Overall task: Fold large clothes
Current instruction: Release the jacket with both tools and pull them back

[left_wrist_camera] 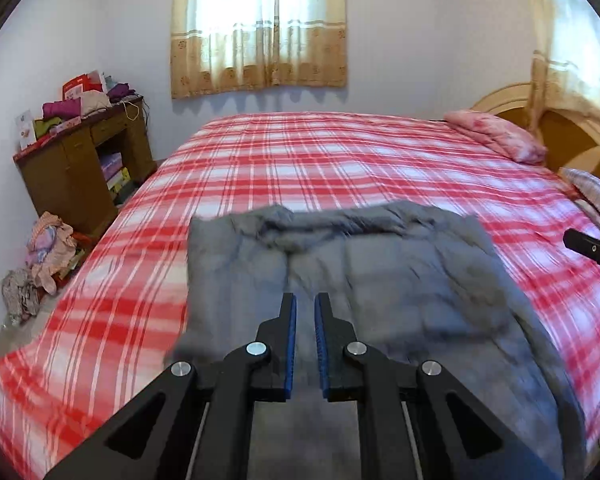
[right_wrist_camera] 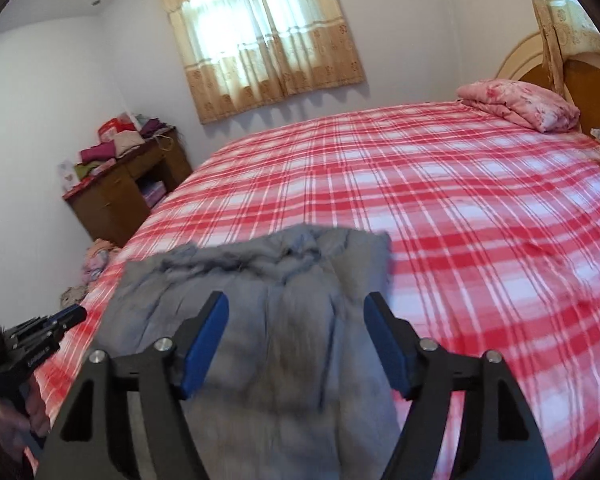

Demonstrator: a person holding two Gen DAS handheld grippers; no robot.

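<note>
Left wrist view: left gripper (left_wrist_camera: 305,312), jaws nearly closed, empty, above grey padded jacket (left_wrist_camera: 380,272) on red plaid bedspread (left_wrist_camera: 340,160). Right gripper (right_wrist_camera: 296,316): jaws wide, empty.

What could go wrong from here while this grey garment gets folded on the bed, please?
The grey garment is bulky and rumpled, with its near end draped toward the bed edge, so it may slide off when pulled. The left tongs stand only narrowly apart, so they might catch just a thin layer. The right tongs are wide open above thick fabric; a grab there could bunch several layers and skew the fold on the plaid bedsheet.
</note>
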